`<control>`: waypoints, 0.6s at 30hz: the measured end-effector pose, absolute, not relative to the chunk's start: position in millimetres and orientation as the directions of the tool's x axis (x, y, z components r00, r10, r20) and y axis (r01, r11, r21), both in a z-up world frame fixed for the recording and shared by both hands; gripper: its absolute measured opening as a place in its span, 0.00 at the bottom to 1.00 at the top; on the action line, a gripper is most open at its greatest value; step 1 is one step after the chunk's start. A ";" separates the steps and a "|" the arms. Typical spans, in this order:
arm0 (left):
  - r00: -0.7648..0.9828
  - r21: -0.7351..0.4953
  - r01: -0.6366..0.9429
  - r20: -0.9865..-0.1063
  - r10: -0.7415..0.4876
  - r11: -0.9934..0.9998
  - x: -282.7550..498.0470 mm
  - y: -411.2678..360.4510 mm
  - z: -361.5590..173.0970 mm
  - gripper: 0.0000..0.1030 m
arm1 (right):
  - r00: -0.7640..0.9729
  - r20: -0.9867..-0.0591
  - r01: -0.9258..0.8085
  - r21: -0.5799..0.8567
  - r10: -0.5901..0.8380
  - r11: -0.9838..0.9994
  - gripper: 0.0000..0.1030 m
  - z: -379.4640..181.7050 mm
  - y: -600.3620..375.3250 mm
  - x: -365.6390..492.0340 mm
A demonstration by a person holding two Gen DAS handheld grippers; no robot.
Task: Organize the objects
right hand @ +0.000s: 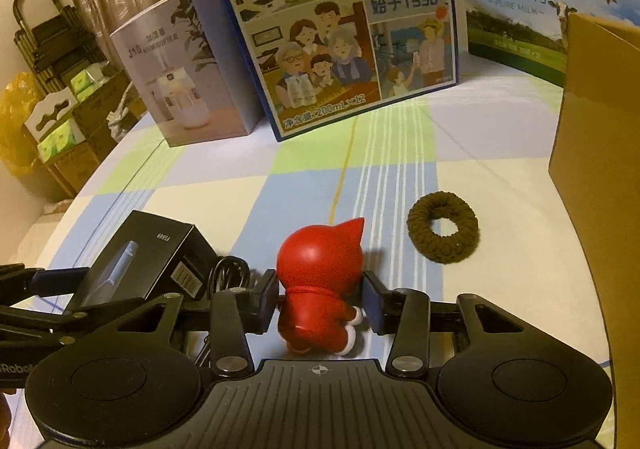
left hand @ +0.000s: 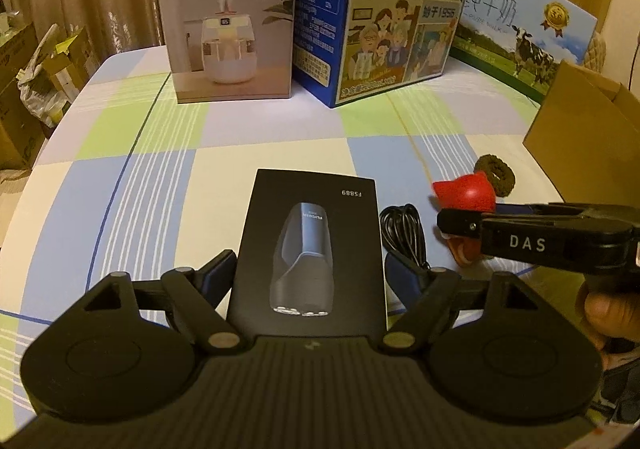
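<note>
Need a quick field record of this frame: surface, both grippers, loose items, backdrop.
surface: checked tablecloth
left gripper: straddles black shaver box, contact unclear
right gripper: pads at the sides of the red figurine, which stands on the cloth
loose items: brown hair tie, black cable between box and figurine
backdrop: humidifier box, blue milk carton, pure milk box
right edge: brown cardboard box

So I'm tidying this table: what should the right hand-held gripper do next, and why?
Probably lift the red figurine: the right hand-held gripper has its pads against both its sides. The open cardboard box to the right looks like the likely place to put it.
</note>
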State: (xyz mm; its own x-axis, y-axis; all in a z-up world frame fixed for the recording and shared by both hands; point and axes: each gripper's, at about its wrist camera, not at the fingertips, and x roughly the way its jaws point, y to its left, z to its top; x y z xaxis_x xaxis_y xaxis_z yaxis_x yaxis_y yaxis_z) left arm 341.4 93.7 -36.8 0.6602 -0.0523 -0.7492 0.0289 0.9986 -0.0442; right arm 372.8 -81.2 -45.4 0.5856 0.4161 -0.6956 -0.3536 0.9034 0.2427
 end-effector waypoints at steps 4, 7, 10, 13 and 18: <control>0.652 -0.023 0.041 -0.757 -0.044 0.999 341.9 92.5 -39.6 0.74 | 0.585 -0.710 -0.345 0.220 0.392 0.913 0.40 -42.8 -82.8 369.6; 0.643 -0.010 0.048 -0.765 -0.039 0.999 340.1 91.2 -38.4 0.74 | 0.582 -0.715 -0.349 0.212 0.389 0.913 0.40 -39.0 -85.0 365.3; 0.633 -0.004 0.058 -0.773 -0.039 0.998 335.7 88.1 -37.2 0.74 | 0.583 -0.712 -0.358 0.208 0.392 0.910 0.39 -31.0 -87.1 356.5; 0.624 0.005 0.076 -0.780 -0.044 0.997 327.1 80.6 -35.2 0.73 | 0.578 -0.710 -0.365 0.216 0.403 0.905 0.39 -22.6 -89.6 343.5; 0.593 0.008 0.113 -0.803 -0.061 0.994 300.9 63.7 -33.7 0.74 | 0.540 -0.724 -0.392 0.234 0.428 0.890 0.39 -12.6 -94.5 309.4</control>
State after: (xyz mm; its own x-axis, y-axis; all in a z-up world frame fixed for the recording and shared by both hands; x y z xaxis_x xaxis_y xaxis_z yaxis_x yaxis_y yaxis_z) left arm 300.9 63.7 -33.7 0.5932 -0.0609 -0.8027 0.1134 0.9935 0.0085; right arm 309.4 -94.5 -12.6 0.5405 0.4284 -0.7241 -0.3923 0.8897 0.2336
